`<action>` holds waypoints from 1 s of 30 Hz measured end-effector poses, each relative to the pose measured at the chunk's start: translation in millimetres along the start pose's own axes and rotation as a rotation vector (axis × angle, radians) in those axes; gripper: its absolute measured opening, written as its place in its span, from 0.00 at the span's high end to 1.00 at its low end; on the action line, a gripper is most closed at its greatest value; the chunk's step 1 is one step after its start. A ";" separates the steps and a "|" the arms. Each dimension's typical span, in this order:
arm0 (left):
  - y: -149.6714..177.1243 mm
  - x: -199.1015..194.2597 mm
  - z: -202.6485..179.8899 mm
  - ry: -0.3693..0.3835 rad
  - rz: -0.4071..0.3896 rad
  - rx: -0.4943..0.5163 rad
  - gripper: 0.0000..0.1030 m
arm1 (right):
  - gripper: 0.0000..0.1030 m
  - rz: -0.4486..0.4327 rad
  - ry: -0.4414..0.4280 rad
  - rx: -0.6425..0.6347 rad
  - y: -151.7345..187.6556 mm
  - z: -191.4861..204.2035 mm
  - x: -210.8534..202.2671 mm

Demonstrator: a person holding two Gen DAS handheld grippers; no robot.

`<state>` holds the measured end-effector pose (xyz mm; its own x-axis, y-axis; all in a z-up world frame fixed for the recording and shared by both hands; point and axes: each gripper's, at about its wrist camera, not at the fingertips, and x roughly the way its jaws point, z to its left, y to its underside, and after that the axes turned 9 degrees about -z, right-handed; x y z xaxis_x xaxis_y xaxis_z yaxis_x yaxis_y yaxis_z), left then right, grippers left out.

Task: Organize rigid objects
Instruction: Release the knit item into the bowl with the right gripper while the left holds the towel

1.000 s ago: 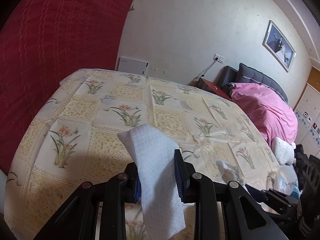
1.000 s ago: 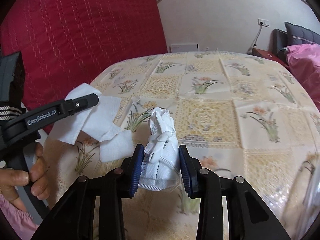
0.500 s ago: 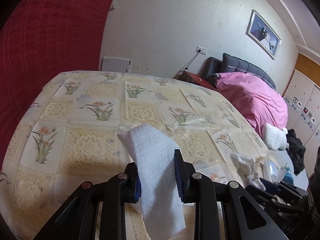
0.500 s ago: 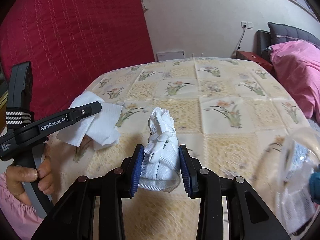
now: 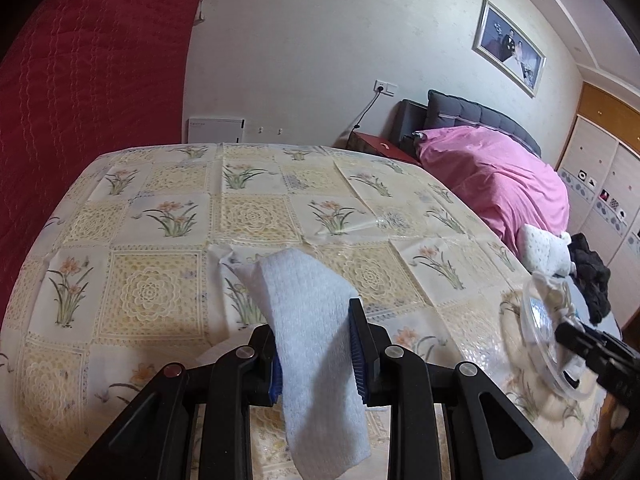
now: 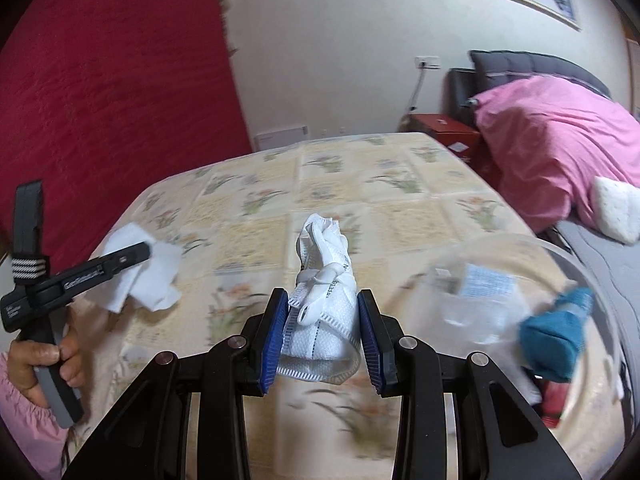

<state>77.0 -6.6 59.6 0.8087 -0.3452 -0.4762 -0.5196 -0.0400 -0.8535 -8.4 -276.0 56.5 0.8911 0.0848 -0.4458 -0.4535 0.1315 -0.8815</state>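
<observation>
Two grippers worked above the table (image 5: 168,216). The left gripper (image 5: 316,344) pinched one tissue (image 5: 312,320); the right gripper (image 6: 324,332) pinched one mask (image 6: 324,312), beside one clear bowl (image 6: 560,252).

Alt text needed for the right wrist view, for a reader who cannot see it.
The right gripper has its blue-padded jaws shut on a folded white face mask above a floral tablecloth. At left, the left gripper holds a white tissue; at right, a clear plastic container holds a teal item.
</observation>
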 end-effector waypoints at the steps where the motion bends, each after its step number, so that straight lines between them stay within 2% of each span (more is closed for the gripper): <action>1: 0.2 0.6 -1.4 0.002 0.001 0.003 0.72 | 0.65 -0.001 0.013 0.011 -0.1 -6.7 -2.0; 15: 3.8 -5.2 -19.2 0.021 0.004 0.019 0.72 | 0.63 -0.018 0.120 0.076 1.6 -53.2 -11.7; 17: 4.3 -6.3 -23.9 0.027 0.005 0.024 0.72 | 0.63 -0.018 0.125 0.088 2.3 -58.6 -11.1; 20: 5.0 -7.3 -31.0 0.033 0.007 0.031 0.72 | 0.54 -0.025 0.139 0.099 4.2 -65.1 -13.3; 30: 5.8 -5.2 -58.5 0.065 0.017 0.061 0.72 | 0.54 -0.039 0.140 0.057 11.0 -67.8 -17.6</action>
<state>53.7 -59.9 69.5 0.7796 -0.4053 -0.4773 -0.5136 0.0223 -0.8578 -28.0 -343.0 44.1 0.8998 -0.0592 -0.4323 -0.4152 0.1885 -0.8900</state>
